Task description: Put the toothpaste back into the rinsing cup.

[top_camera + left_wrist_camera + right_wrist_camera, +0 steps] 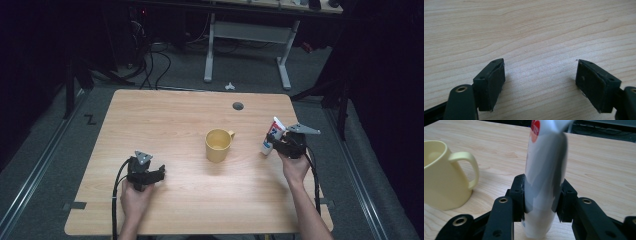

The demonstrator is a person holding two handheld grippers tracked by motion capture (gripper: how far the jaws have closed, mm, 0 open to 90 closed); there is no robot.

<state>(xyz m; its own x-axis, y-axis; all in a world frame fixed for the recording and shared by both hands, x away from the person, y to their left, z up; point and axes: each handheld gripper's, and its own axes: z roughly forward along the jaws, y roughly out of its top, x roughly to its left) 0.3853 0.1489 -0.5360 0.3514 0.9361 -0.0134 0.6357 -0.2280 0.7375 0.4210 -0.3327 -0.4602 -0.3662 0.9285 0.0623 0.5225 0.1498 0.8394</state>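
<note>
A white tube (270, 136) with red and blue print stands cap-down on the right side of the wooden table (170, 115). My right gripper (286, 142) is shut on the tube (546, 177); both pads press its sides just above the cap. A yellow mug (218, 144) stands mid-table, its handle toward the tube; in the right gripper view the mug (446, 175) is at the left. My left gripper (159, 172) rests low over the table at the front left. In its own view the left gripper (540, 83) is open, with bare wood between the pads.
A round cable hole (238, 106) sits near the table's far edge. Beyond the table stand a white desk frame (250, 37) and loose cables (155, 60) on the grey floor. Cables trail from both grippers toward the front edge.
</note>
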